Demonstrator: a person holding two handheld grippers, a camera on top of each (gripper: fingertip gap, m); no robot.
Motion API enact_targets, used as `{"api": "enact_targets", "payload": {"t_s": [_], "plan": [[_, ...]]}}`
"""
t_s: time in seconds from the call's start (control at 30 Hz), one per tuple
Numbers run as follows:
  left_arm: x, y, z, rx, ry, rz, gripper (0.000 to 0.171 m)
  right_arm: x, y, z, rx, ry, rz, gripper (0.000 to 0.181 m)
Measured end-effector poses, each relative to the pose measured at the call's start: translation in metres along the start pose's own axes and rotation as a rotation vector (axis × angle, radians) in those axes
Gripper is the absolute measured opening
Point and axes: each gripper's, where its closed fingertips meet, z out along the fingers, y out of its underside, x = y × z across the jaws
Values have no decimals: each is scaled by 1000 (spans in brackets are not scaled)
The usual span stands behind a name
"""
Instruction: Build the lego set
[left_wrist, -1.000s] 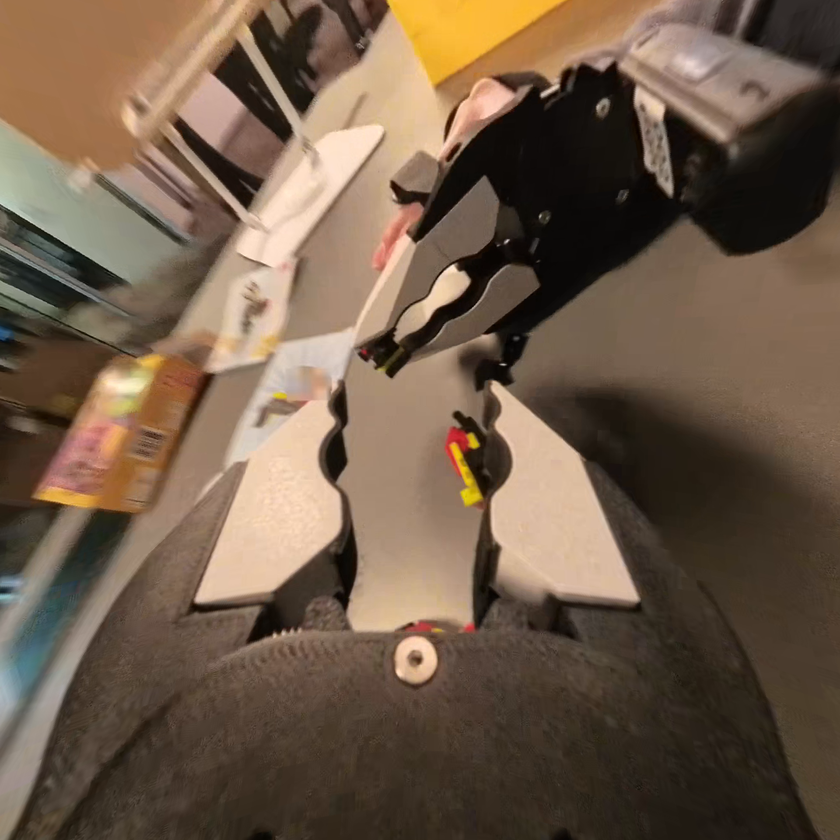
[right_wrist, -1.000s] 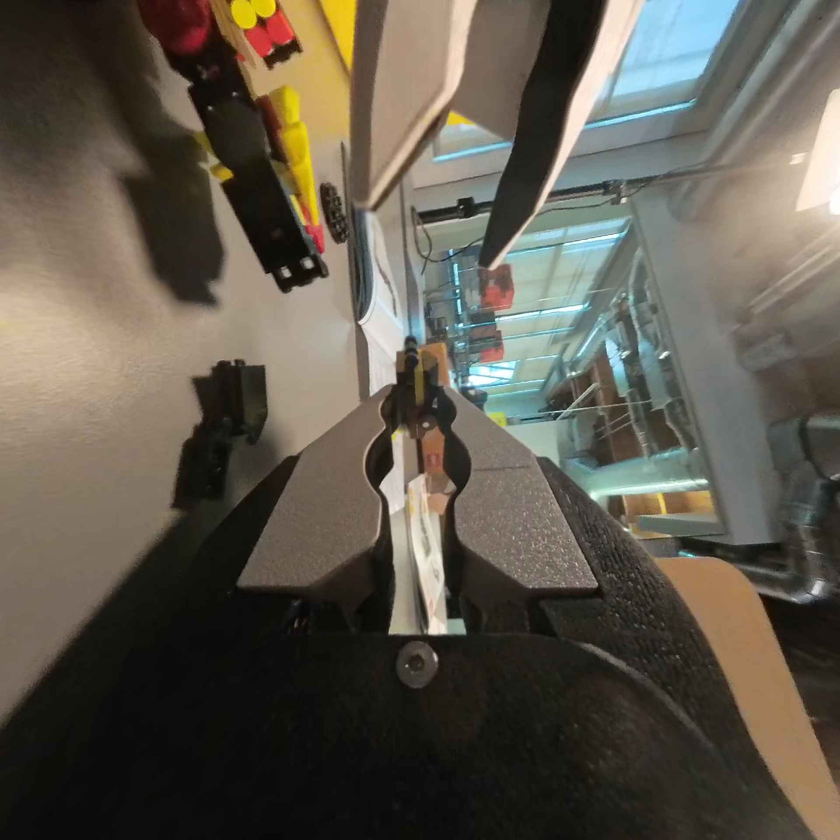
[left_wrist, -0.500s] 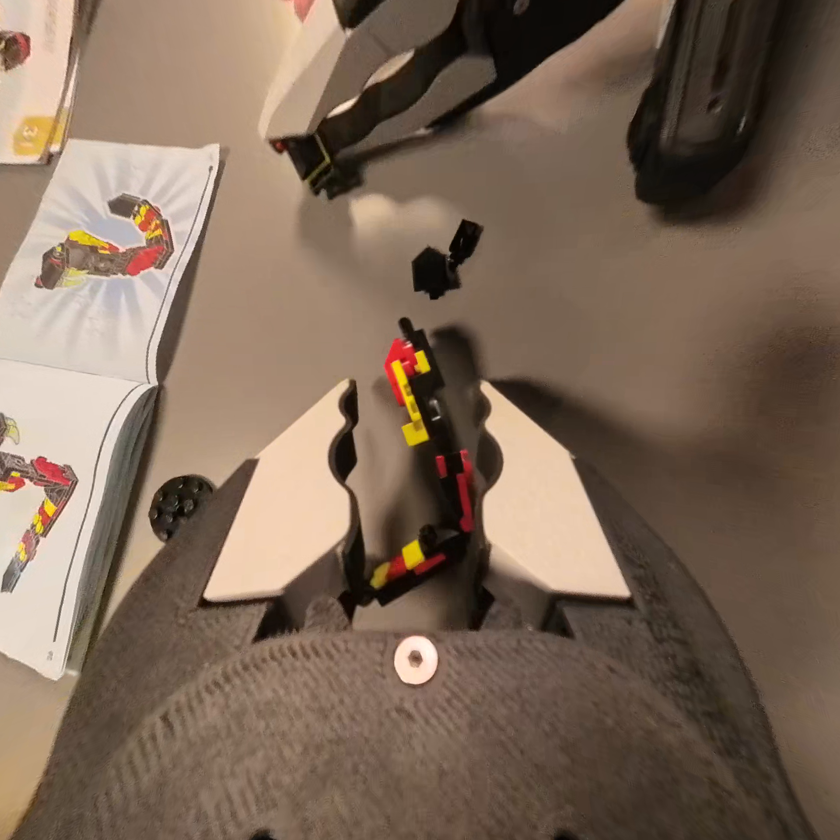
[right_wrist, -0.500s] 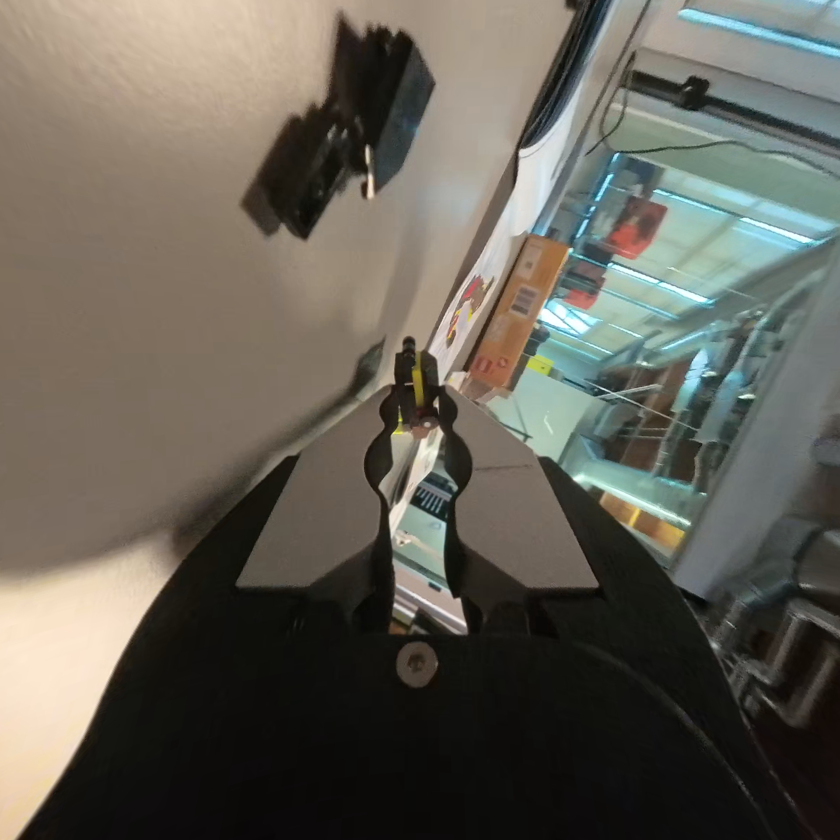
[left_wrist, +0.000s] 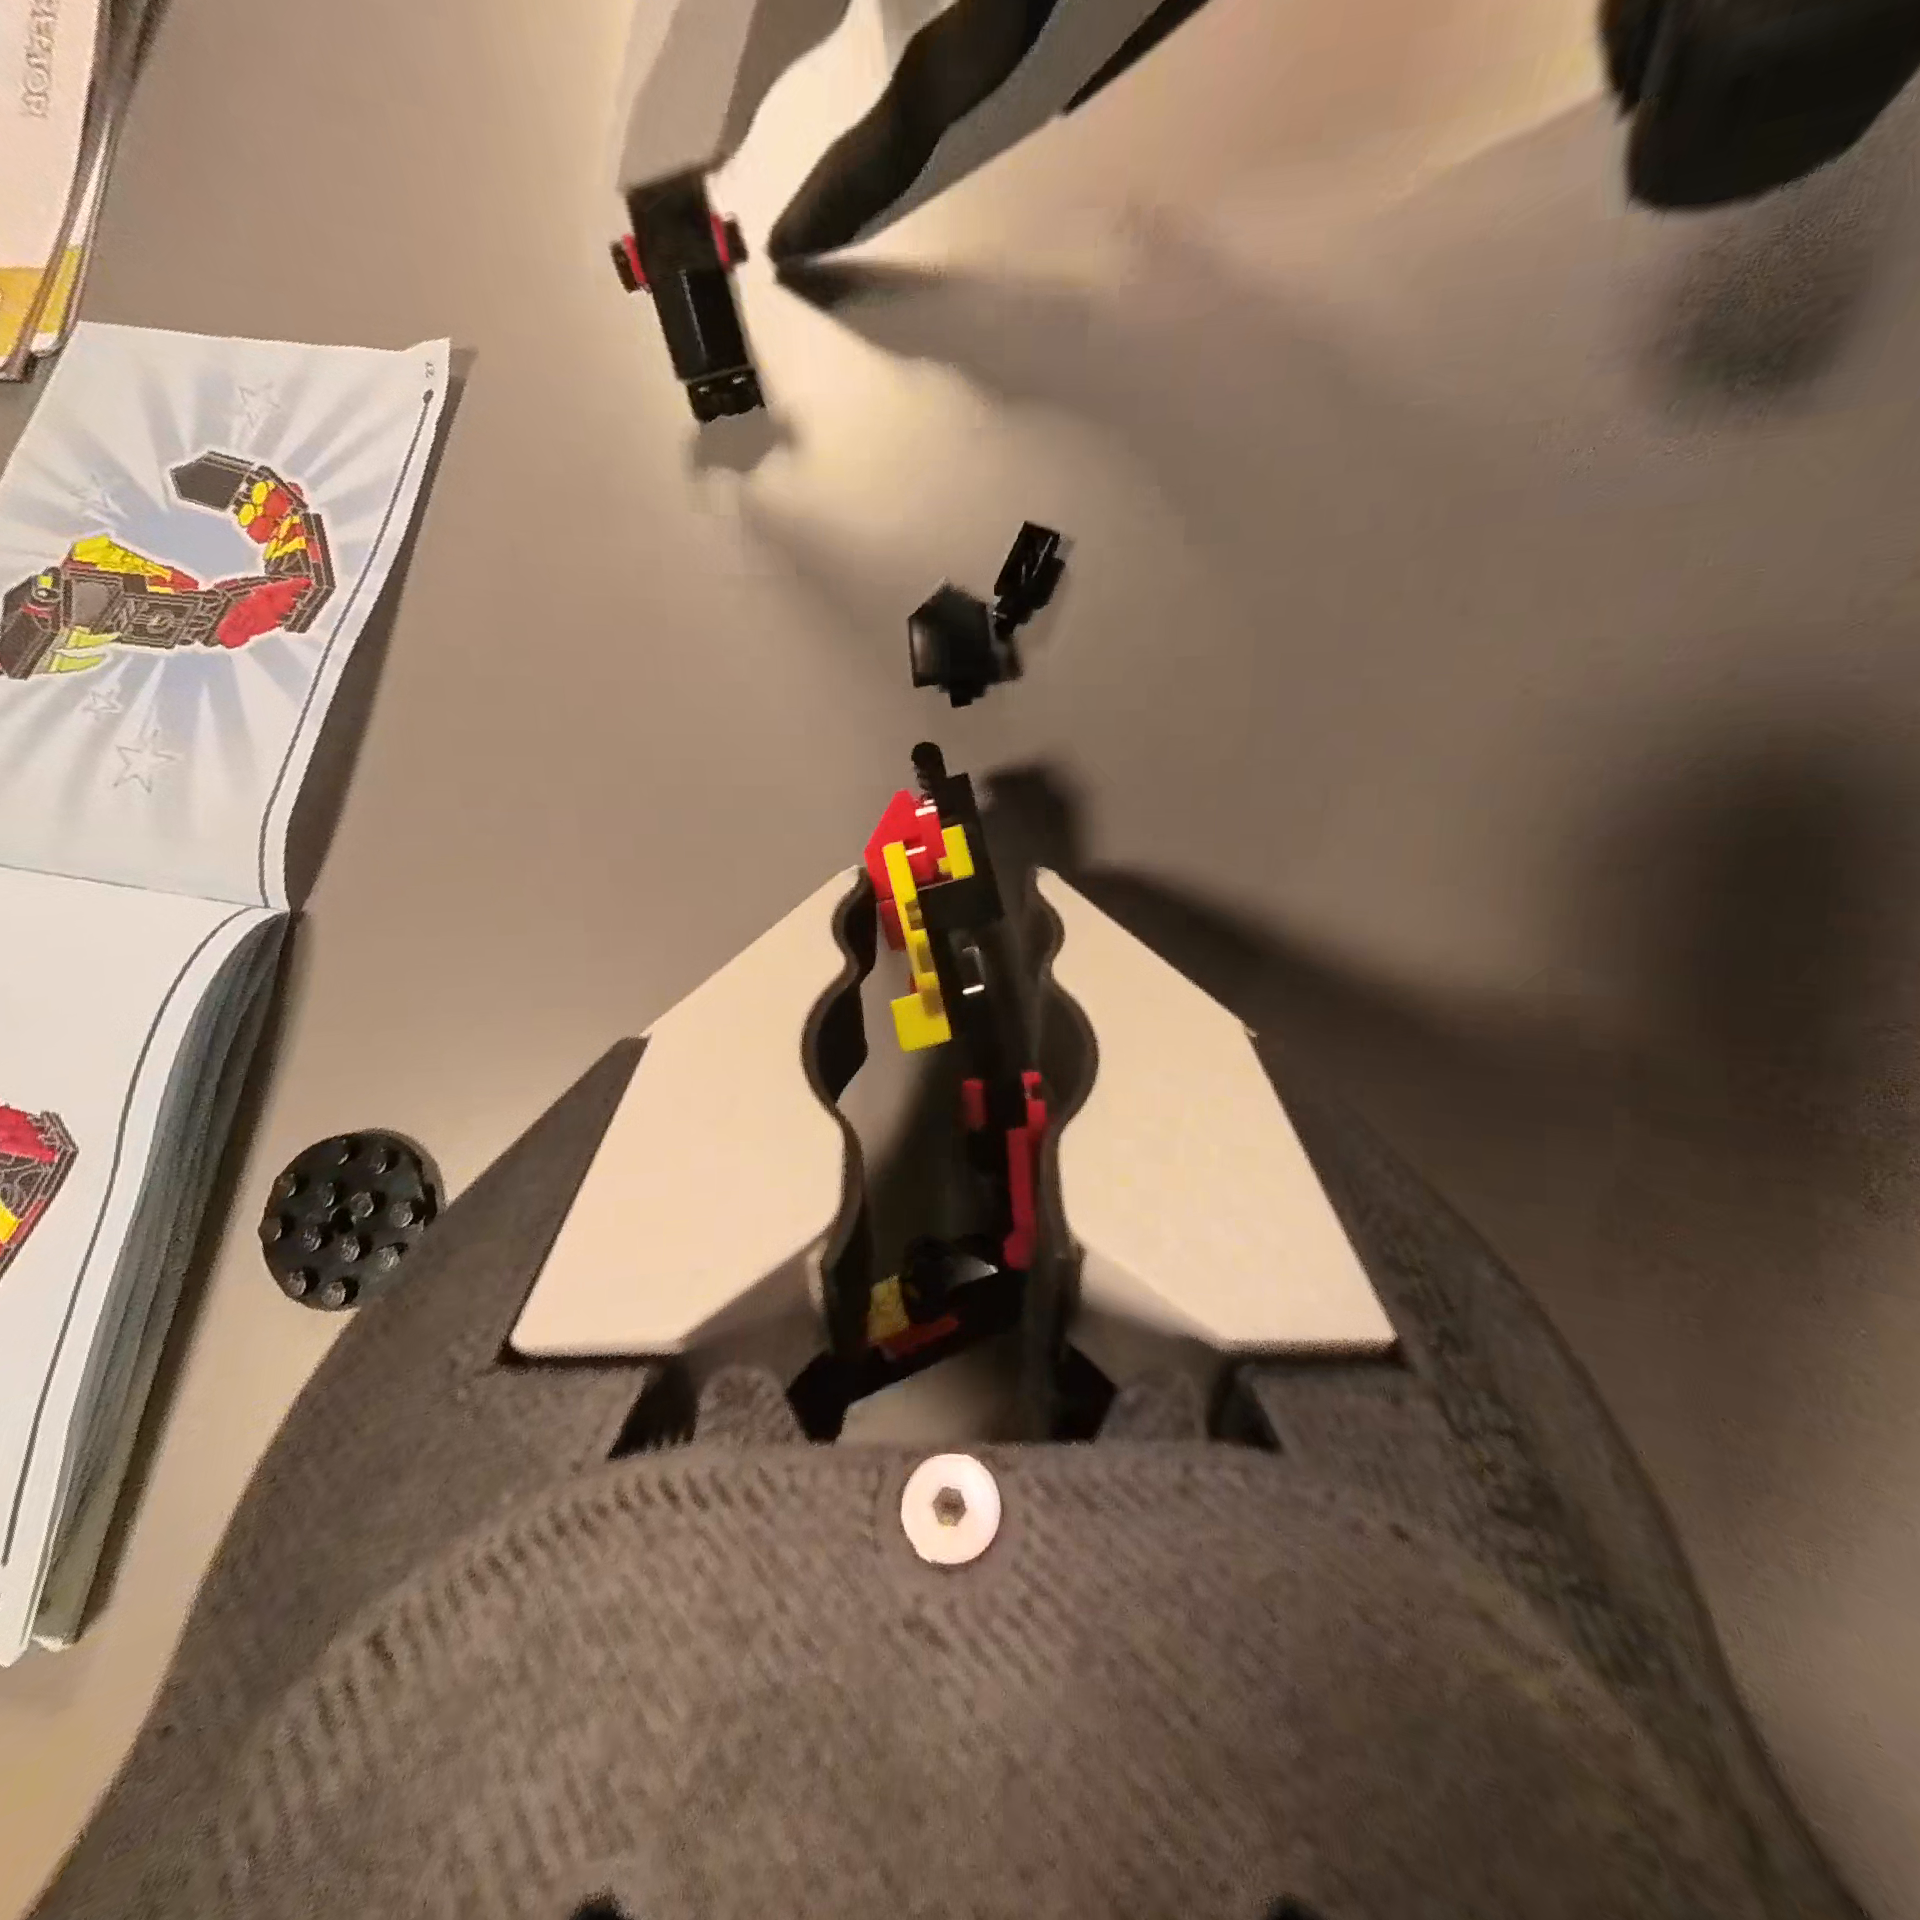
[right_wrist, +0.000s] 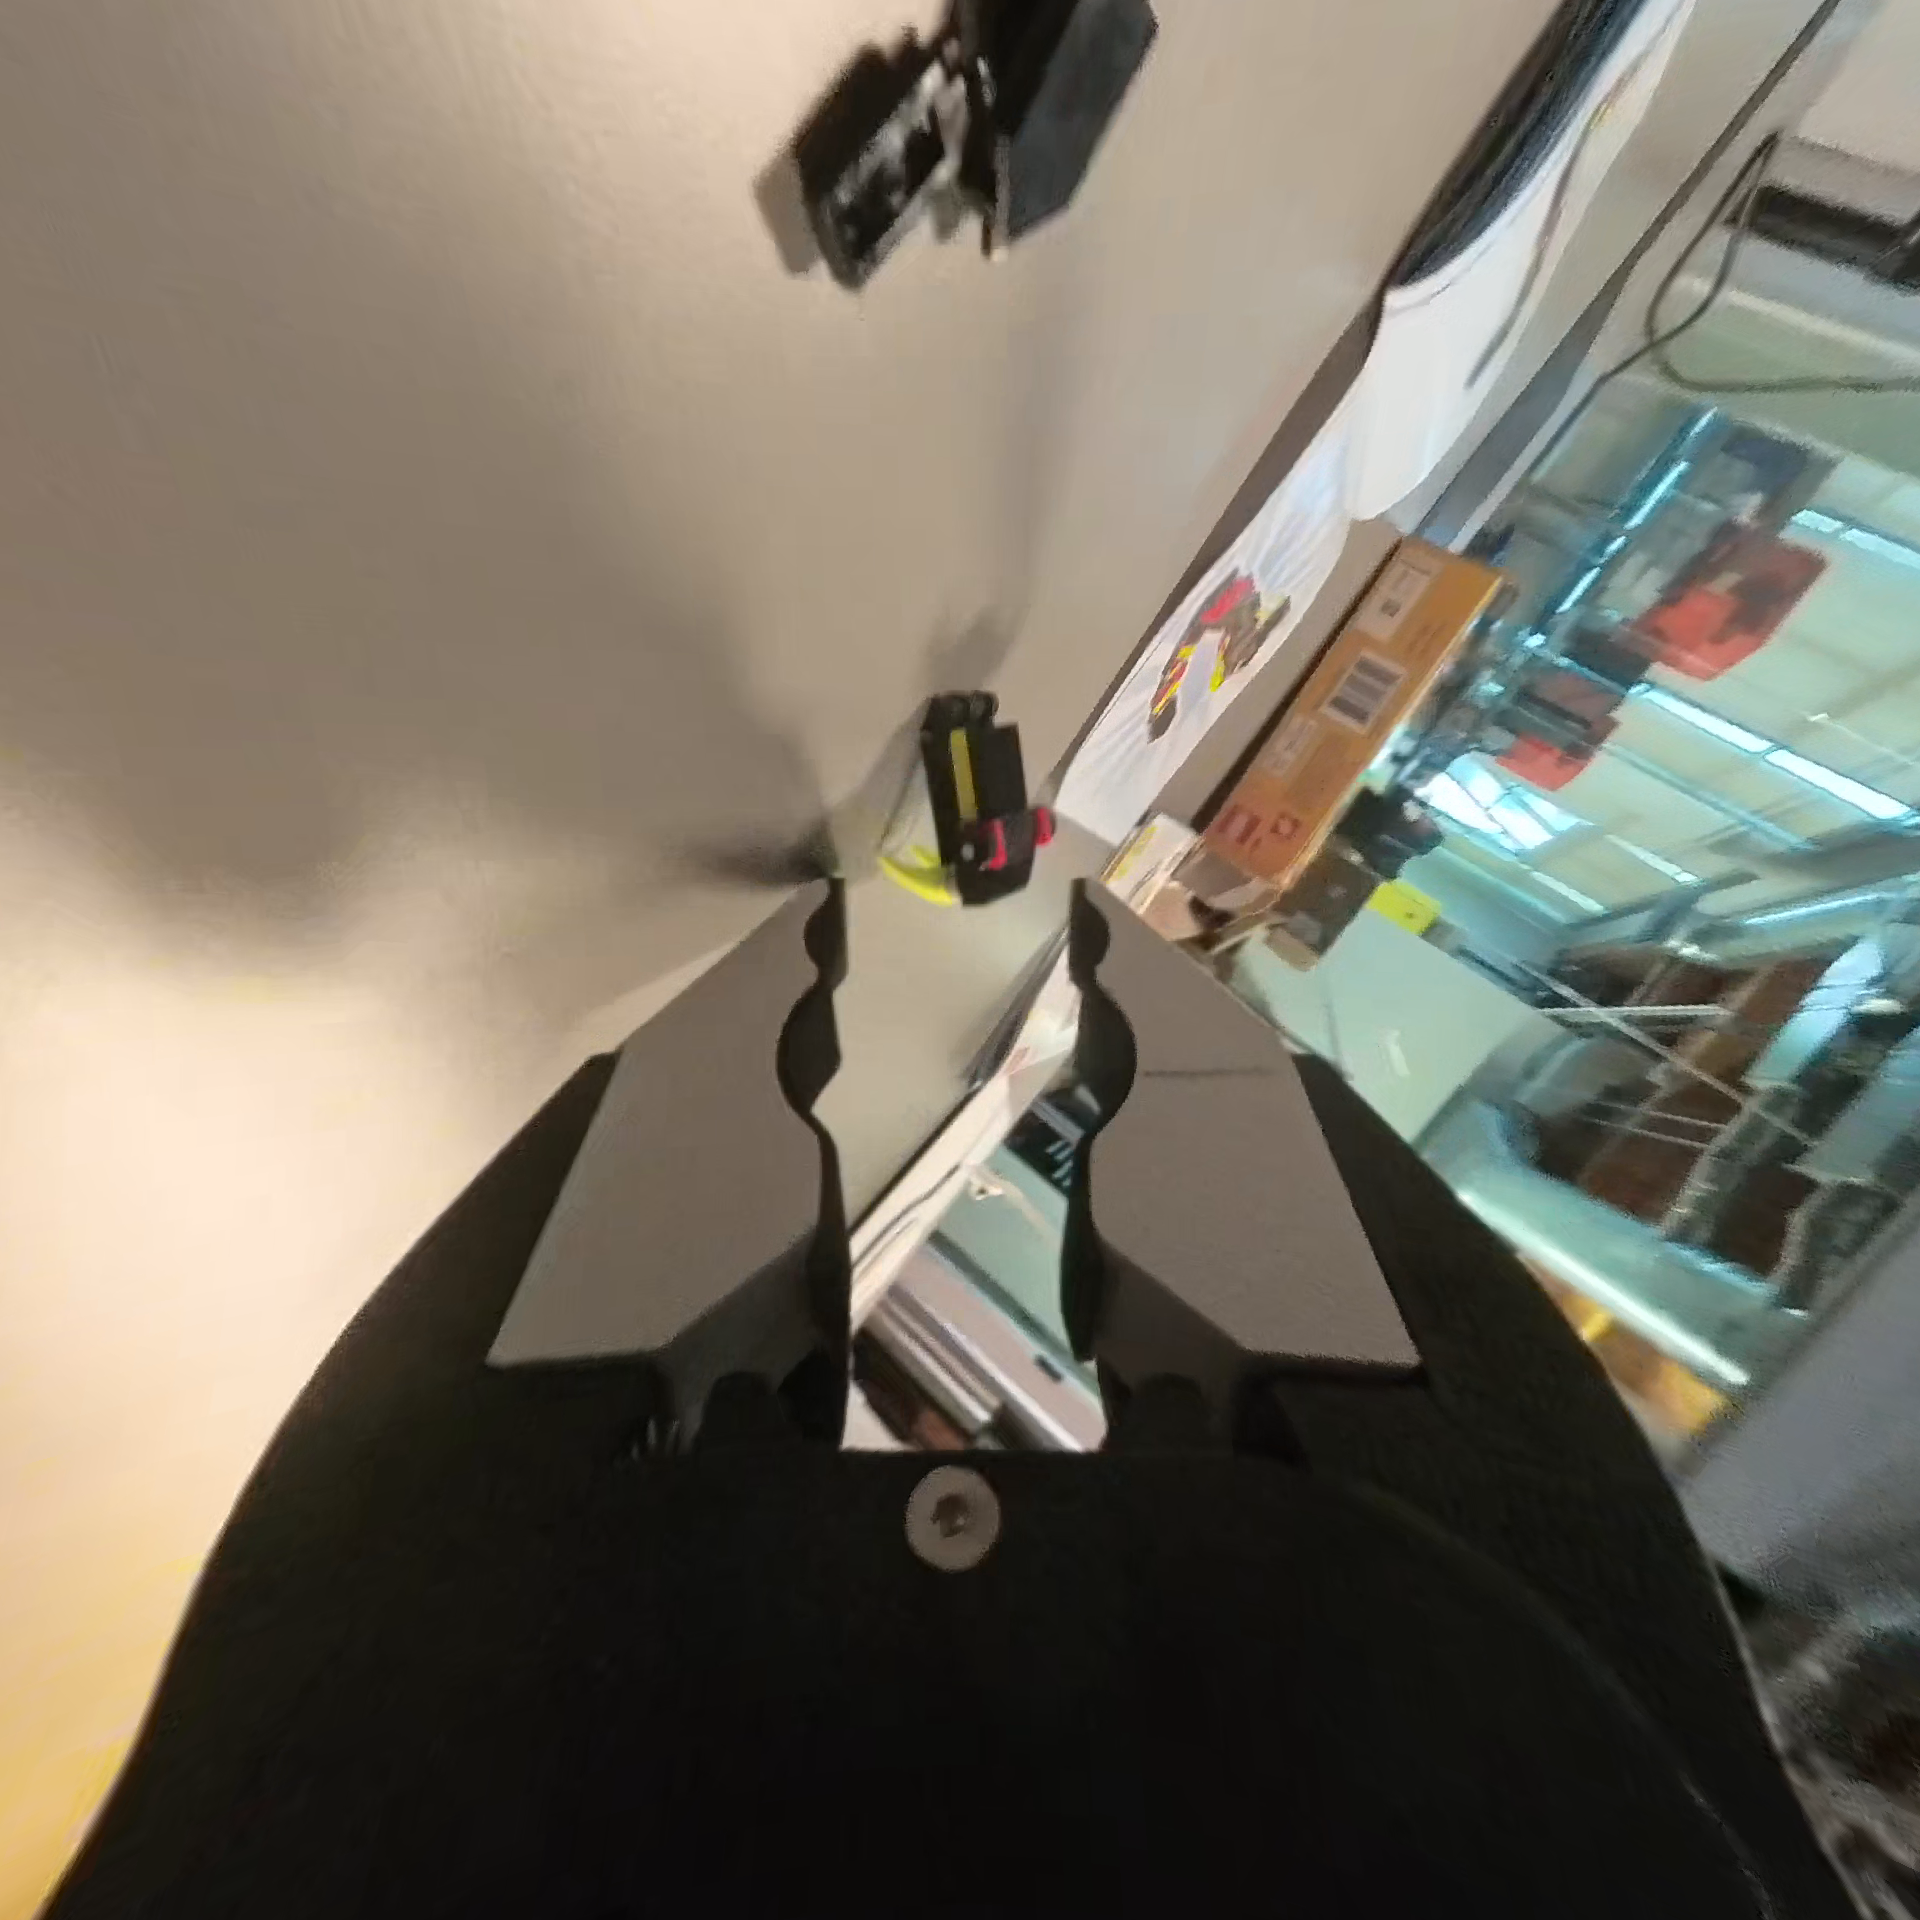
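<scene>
Fingers of the left gripper (left_wrist: 945, 883) stand a little apart, and a long chain of black, red and yellow lego (left_wrist: 951, 997) lies between them on the grey table (left_wrist: 1351, 582). The chain's far end comes out past the tips, while its near end is hidden in the dark throat of the gripper. Whether the fingers really press the chain is hard to say, because a gap shows on the left side and the right side is in shadow.

Beyond the tips lies a small black piece (left_wrist: 977, 629), blurred. Farther off, a black block with red pins (left_wrist: 691, 301) rests on the table just below the right gripper (left_wrist: 748, 223), which is cut off by the top edge.

In the right wrist view the right gripper (right_wrist: 951, 894) is wide open and holds nothing. The same block (right_wrist: 977, 816), here with a yellow stripe, sits just past its tips. An open instruction booklet (left_wrist: 197, 644) and a round black studded plate (left_wrist: 348, 1221) lie at the left, the plate partly covered by the gripper body. An orange box (right_wrist: 1351, 707) stands near the table edge.
</scene>
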Motion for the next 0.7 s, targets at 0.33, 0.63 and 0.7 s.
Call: {"api": "enact_targets", "payload": {"t_s": [0.33,0.63,0.7], "plan": [[0,-1,1,6,-11,14,24,21,-67,-57,516,-289,773,47],[3,-5,-1,16,-119,348,21,31,-123,-55,773,-282,825,17],[7,-6,-1,24,-126,421,21,32,-123,-55,781,-246,817,10]]}}
